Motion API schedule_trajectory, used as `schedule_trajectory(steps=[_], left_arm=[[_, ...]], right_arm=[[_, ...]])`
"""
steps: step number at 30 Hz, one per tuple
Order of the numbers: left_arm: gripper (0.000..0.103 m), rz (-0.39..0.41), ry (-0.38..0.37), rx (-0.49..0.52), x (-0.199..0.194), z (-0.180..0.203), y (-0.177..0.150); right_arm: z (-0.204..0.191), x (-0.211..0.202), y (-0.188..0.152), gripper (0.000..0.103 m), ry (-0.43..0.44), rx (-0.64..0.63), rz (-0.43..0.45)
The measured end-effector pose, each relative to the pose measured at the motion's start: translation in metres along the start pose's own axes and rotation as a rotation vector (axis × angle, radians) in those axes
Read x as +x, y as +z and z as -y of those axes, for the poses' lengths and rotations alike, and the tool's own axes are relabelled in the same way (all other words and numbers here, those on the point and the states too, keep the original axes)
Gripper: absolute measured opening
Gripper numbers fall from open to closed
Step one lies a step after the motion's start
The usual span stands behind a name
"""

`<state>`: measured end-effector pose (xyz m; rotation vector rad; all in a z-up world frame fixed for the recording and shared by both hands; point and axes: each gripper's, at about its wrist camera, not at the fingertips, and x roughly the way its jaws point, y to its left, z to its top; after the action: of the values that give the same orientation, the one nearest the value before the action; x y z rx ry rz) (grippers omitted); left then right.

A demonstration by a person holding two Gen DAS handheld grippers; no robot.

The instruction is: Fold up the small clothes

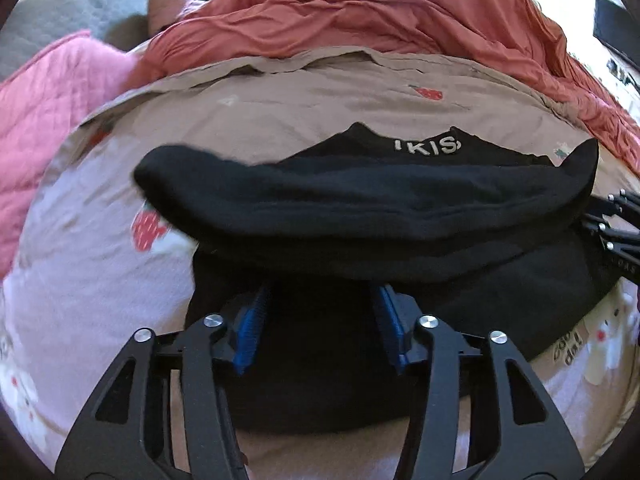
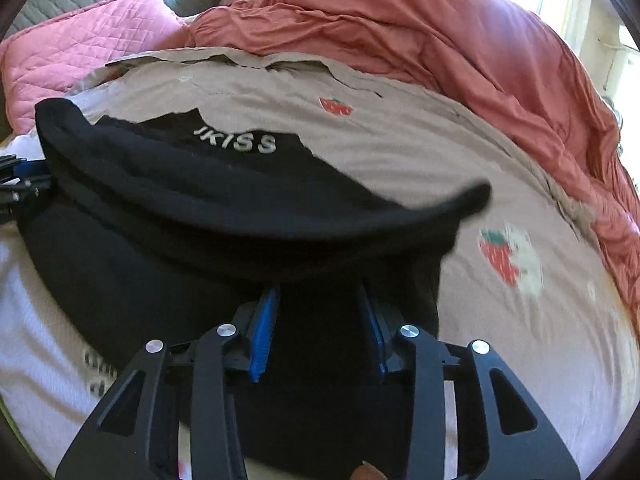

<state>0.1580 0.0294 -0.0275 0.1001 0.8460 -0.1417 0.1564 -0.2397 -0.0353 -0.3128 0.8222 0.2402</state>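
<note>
A black garment [image 1: 360, 200] with white lettering lies on the bed, its near part doubled back into a thick rolled fold across the middle. My left gripper [image 1: 320, 292] points down at it, blue pads [image 1: 250, 320] standing apart over black cloth, fingertips hidden under the fold's edge. In the right wrist view the same garment [image 2: 200, 200] fills the left and centre. My right gripper [image 2: 320, 296] also has its blue pads [image 2: 264, 332] apart, with cloth beneath them and the tips tucked under the fold. Each gripper shows at the edge of the other's view: the right gripper [image 1: 612, 224] and the left gripper [image 2: 20, 184].
The bed sheet [image 1: 280, 108] is beige and pale with strawberry prints. A rumpled red duvet [image 1: 400, 12] is piled along the far side and right. A pink quilted pillow [image 1: 40, 120] lies at the left, with grey quilted padding [image 1: 60, 12] behind it.
</note>
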Motion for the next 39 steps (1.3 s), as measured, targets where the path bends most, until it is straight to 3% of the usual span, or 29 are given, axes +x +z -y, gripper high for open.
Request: schedule_trajectory(steps=[5,10,16,20,24,27,30,39], left_arm=[[0.050,-0.005,-0.071,-0.099,0.010,-0.016,0.025],[0.064,0.043,-0.123,-0.235,0.010,-0.032,0.046],[0.069,0.084,-0.095,-0.295,0.002,-0.050,0.043],[0.076,0.103,-0.078,-0.308,-0.005,-0.061,0.028],[0.077,0.067,-0.056,-0.324,-0.009,-0.075,0.010],[0.078,0.054,-0.052,-0.364,-0.018,-0.089,-0.004],[0.078,0.043,-0.098,-0.399,-0.026,-0.097,-0.016],[0.078,-0.010,-0.129,-0.406,-0.025,-0.088,-0.042]], right_arm=[[0.005,0.012,0.025,0.037,0.024,0.043,0.006],[0.029,0.019,0.047,0.038,0.046,0.181,0.008],[0.048,0.025,0.052,0.042,0.016,0.247,-0.011],[0.055,0.010,0.037,0.052,0.022,0.276,0.002],[0.066,-0.012,0.013,0.059,0.056,0.337,0.016],[0.076,-0.028,-0.008,0.059,0.093,0.384,0.017],[0.086,-0.043,-0.033,0.059,0.111,0.419,0.006],[0.082,-0.059,-0.072,0.059,0.177,0.473,-0.024]])
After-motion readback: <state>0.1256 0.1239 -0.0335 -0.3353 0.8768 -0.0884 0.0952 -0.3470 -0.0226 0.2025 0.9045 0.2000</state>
